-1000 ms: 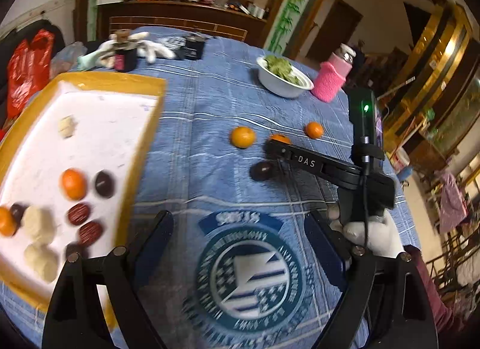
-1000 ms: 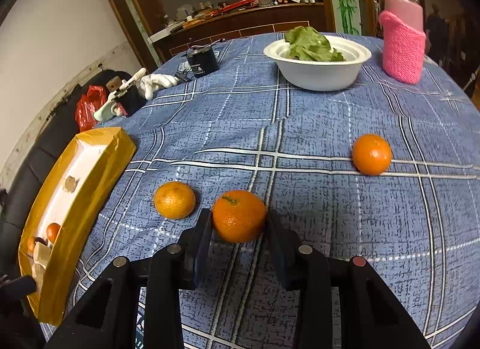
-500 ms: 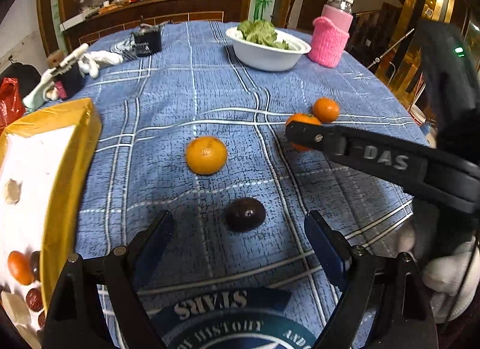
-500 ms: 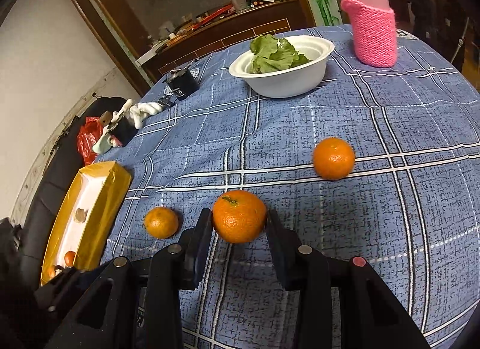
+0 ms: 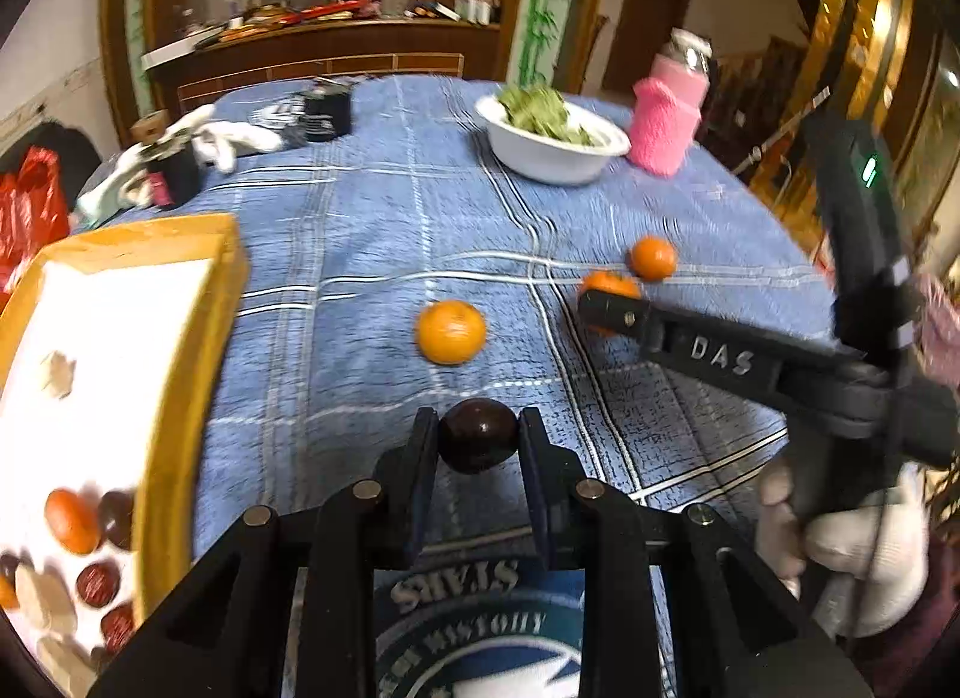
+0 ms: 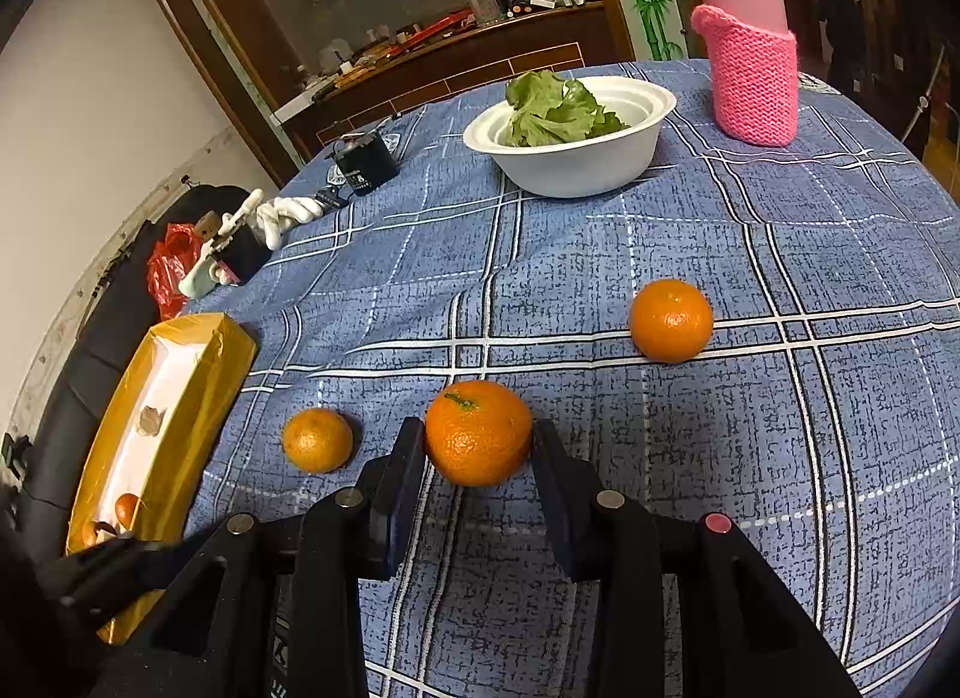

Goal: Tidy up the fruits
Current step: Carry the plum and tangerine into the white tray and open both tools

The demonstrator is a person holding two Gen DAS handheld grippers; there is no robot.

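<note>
Between the closing jaws of the left hand-held gripper (image 5: 478, 437), a small, dark, glossy round fruit (image 5: 478, 435) sits on the blue-clothed bench (image 5: 372, 254); its smooth curve could squirt out forward if the pads bite off-centre. Just beyond, the right hand-held gripper (image 6: 478, 446) pinches a dimpled orange (image 6: 478, 433), which might roll away if let go early. Two loose oranges (image 6: 671, 319) (image 6: 317, 439) nearby could get knocked, well short of the yellow tray (image 5: 198, 338).
</note>
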